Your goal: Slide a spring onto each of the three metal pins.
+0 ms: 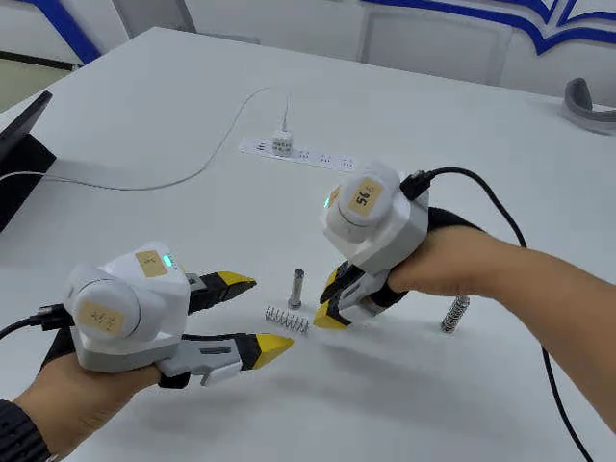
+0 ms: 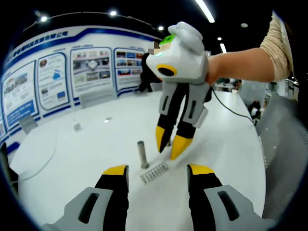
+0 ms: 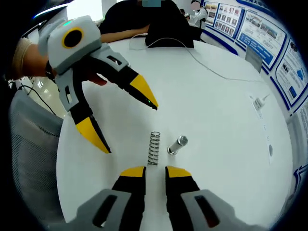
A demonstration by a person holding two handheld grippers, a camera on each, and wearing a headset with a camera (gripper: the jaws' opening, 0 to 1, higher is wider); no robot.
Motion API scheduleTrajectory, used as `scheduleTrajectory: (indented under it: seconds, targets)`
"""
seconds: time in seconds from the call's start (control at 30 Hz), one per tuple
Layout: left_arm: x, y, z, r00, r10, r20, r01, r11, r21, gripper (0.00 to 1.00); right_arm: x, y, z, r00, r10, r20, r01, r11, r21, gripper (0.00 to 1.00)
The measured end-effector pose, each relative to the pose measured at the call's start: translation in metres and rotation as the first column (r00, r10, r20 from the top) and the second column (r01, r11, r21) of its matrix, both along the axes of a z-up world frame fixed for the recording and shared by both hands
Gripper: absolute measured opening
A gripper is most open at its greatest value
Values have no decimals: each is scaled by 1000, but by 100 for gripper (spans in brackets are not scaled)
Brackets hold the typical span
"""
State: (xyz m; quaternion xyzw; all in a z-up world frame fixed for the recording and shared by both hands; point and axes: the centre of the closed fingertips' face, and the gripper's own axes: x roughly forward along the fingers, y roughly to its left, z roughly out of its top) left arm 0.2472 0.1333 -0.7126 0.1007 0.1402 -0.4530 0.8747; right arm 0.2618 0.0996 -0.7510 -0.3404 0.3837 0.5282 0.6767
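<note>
A short metal pin stands upright on the white table. Just in front of it a loose spring lies flat. My left gripper is open, its yellow tips to the left of the spring. My right gripper points down just right of the pin, its jaws a little apart and holding nothing. In the left gripper view, the pin and spring sit just ahead of my left gripper. The right gripper view has the spring and pin just beyond my right gripper. A second spring stands upright by the right wrist.
A white power strip with a plug and a grey cable lies farther back on the table. A dark screen stands at the left edge. A grey curved object rests at the far right.
</note>
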Motion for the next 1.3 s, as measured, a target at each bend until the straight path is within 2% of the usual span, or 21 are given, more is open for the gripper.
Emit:
scheduleTrajectory:
  seconds: [0.13, 0.2, 0.5, 0.8, 0.87, 0.97, 1.07, 1.3]
  targets:
    - [0, 2, -1, 1000, 1, -2, -1, 1000, 4, 50, 0, 8, -6, 1000, -21, -6, 21, 1000, 20, 16]
    - [1, 2, 0, 1000, 1, -1, -1, 1000, 2, 49, 2, 10, -8, 1000, -25, 0, 25, 1000, 19, 15]
    - [-1, 2, 0, 1000, 4, -4, -4, 1000, -1, 49, 4, 11, -21, 999, -41, -25, 41, 999, -5, 15]
    - [-2, 3, -1, 1000, 1, -8, -1, 1000, 1, 49, 1, 10, -20, 998, -35, -54, 34, 999, -20, 12]
    - [-2, 3, -2, 1000, 0, -7, 0, 1000, 7, 49, -1, 8, -18, 999, -28, -47, 26, 999, -24, 12]
    - [-4, 1, -4, 1000, -5, -12, 5, 1000, 8, 48, -5, 6, -11, 1000, 20, -19, -21, 999, -25, 12]
    - [-9, -6, -8, 1000, -24, -17, 24, 1000, 16, 48, -13, 3, -2, 998, 57, -12, -58, 998, -29, 11]
    - [-15, -21, -8, 998, -64, -8, 64, 998, 22, 45, -26, -4, 15, 991, 133, 3, -133, 990, -42, 12]
